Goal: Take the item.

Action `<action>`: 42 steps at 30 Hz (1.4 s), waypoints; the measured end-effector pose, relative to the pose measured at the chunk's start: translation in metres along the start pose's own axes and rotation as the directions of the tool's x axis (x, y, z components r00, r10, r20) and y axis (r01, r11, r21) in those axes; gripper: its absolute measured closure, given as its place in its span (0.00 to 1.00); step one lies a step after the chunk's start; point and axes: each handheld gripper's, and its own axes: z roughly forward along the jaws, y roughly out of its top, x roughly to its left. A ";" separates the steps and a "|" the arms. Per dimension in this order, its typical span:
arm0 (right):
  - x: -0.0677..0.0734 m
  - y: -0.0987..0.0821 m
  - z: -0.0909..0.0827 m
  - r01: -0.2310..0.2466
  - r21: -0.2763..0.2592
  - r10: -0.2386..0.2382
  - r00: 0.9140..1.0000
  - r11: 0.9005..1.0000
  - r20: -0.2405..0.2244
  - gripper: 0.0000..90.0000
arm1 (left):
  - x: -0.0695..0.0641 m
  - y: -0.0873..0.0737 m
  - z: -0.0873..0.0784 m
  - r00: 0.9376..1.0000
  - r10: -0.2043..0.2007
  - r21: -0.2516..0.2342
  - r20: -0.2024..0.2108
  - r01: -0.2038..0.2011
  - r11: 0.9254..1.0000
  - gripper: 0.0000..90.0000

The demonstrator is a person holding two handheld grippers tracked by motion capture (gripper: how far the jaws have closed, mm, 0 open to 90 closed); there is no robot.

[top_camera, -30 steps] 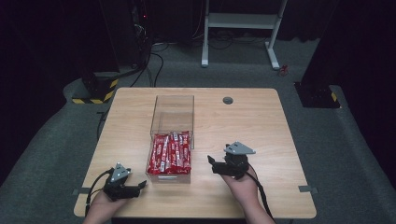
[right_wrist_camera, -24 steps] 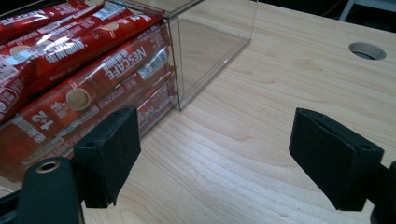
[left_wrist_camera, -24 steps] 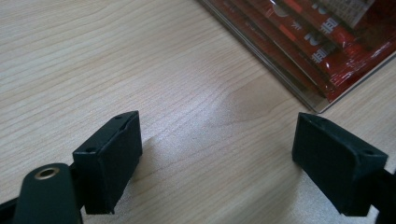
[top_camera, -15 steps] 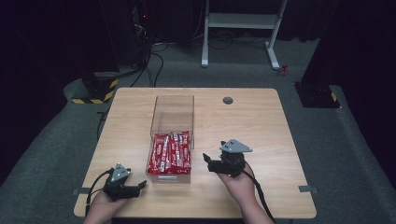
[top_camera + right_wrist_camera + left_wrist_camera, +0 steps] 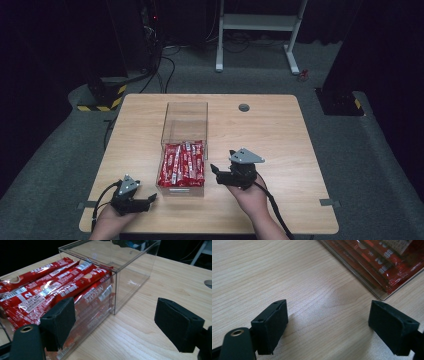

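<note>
A clear plastic box stands on the wooden table, its near half packed with red sachets. My right gripper hovers just right of the box's near end, jaws pointing left at it and open. In the right gripper view the open right gripper frames the box's corner, with the red sachets stacked behind the wall. My left gripper rests near the table's front left, open. In the left gripper view the left gripper lies over bare wood, with the sachets at the upper right.
A round cable hole sits at the back of the table, right of the box. Beyond the table, a white stand, cables and dark equipment stand on the grey floor. Wood lies bare on the right half.
My right gripper has drifted a little to the left, closer to the box's near end. The left gripper has stayed where it was.
</note>
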 end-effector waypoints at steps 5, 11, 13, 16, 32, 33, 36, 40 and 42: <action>0.005 0.004 0.001 0.015 -0.015 -0.015 1.000 1.000 -0.005 0.20 | 0.000 0.000 0.000 1.000 0.001 0.000 -0.003 -0.001 1.000 0.18; 0.009 0.005 0.003 0.019 -0.018 -0.020 1.000 1.000 -0.015 0.20 | 0.000 0.000 0.000 1.000 -0.003 0.000 -0.002 0.003 1.000 0.18; 0.011 0.006 0.003 0.019 -0.020 -0.020 1.000 1.000 -0.023 0.20 | 0.000 0.000 0.000 1.000 -0.002 0.000 -0.002 0.002 1.000 0.18; 0.013 0.008 0.004 0.023 -0.020 -0.024 0.999 1.000 -0.030 0.20 | 0.000 0.000 0.000 1.000 -0.002 0.000 -0.002 0.002 1.000 0.18; 0.028 0.018 0.006 0.037 -0.045 -0.040 0.996 0.998 -0.080 0.21 | 0.000 0.000 0.000 1.000 -0.003 0.000 -0.003 0.003 1.000 0.18; 0.029 0.017 0.006 0.033 -0.046 -0.036 0.996 0.998 -0.083 0.21 | 0.000 0.000 0.000 1.000 -0.003 0.000 -0.003 0.003 1.000 0.18; 0.032 0.016 0.009 0.029 -0.045 -0.033 0.995 0.999 -0.094 0.21 | -0.001 0.000 0.000 1.000 -0.004 0.000 -0.004 0.004 1.000 0.18; 0.037 0.014 0.012 0.034 -0.039 -0.038 0.993 0.999 -0.114 0.20 | -0.001 -0.001 0.000 1.000 -0.006 -0.001 -0.004 0.006 1.000 0.18; 0.040 0.014 0.013 0.043 -0.033 -0.047 0.992 0.999 -0.115 0.19 | -0.001 -0.001 0.000 1.000 -0.007 -0.001 -0.003 0.007 1.000 0.18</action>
